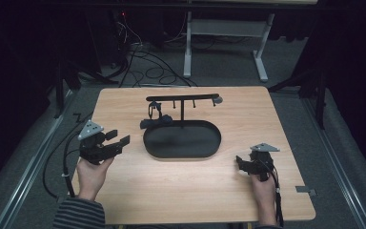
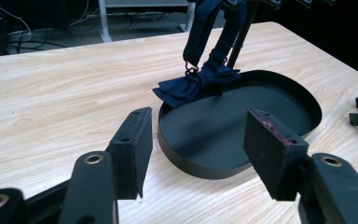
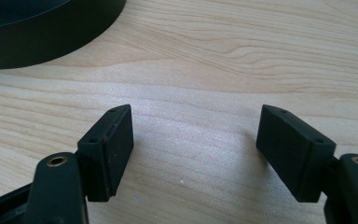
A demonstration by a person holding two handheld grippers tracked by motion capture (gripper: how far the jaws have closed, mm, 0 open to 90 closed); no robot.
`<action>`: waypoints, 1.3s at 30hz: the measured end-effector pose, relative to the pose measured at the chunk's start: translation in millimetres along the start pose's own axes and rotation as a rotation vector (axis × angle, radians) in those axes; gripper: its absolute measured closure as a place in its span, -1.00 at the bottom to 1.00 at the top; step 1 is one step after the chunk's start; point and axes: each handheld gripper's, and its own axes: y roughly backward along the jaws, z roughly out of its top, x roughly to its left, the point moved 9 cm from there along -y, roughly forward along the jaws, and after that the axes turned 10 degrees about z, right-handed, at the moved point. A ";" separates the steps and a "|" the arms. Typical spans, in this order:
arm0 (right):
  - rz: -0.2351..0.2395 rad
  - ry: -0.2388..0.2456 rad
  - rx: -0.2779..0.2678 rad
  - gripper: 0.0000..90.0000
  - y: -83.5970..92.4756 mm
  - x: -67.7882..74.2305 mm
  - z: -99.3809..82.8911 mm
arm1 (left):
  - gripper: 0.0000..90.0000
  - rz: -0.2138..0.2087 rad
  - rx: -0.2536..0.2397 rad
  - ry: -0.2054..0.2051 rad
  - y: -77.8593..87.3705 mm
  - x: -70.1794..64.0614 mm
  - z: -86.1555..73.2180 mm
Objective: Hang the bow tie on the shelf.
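A black oval tray [image 1: 209,148] with an upright T-shaped hook rack [image 1: 182,98] stands mid-table. A dark blue bow tie [image 1: 155,121] hangs by its strap from the rack's left end and rests on the tray's left rim; in the left gripper view the bow tie [image 2: 193,83] droops over the tray's edge [image 2: 182,156]. My left gripper [image 1: 117,138] hovers left of the tray, jaws apart, nothing between them [image 2: 198,144]. My right gripper [image 1: 239,161] sits low on the table right of the tray, open and empty [image 3: 193,140].
The wooden table [image 1: 195,191] has free surface in front of the tray and to both sides. A small grey tab [image 1: 306,190] lies at the right edge. Beyond the table are cables and a white desk frame [image 1: 188,47] on the floor.
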 end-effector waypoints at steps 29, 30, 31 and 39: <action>0.000 0.000 0.000 -0.37 0.0 0.0 -0.1 | -0.06 -0.007 0.060 0.013 -7.7 -0.4 -27.4; 0.000 0.000 0.000 -0.37 0.0 0.0 0.0 | -0.06 -0.007 0.062 0.012 -7.5 -0.8 -28.0; 0.000 0.002 0.000 -0.37 0.0 0.0 0.0 | -0.06 -0.008 0.062 0.013 -7.4 -1.1 -28.5; 0.000 0.000 0.000 -0.37 0.0 0.0 0.0 | -0.06 -0.016 0.079 0.012 -9.8 -4.3 -35.0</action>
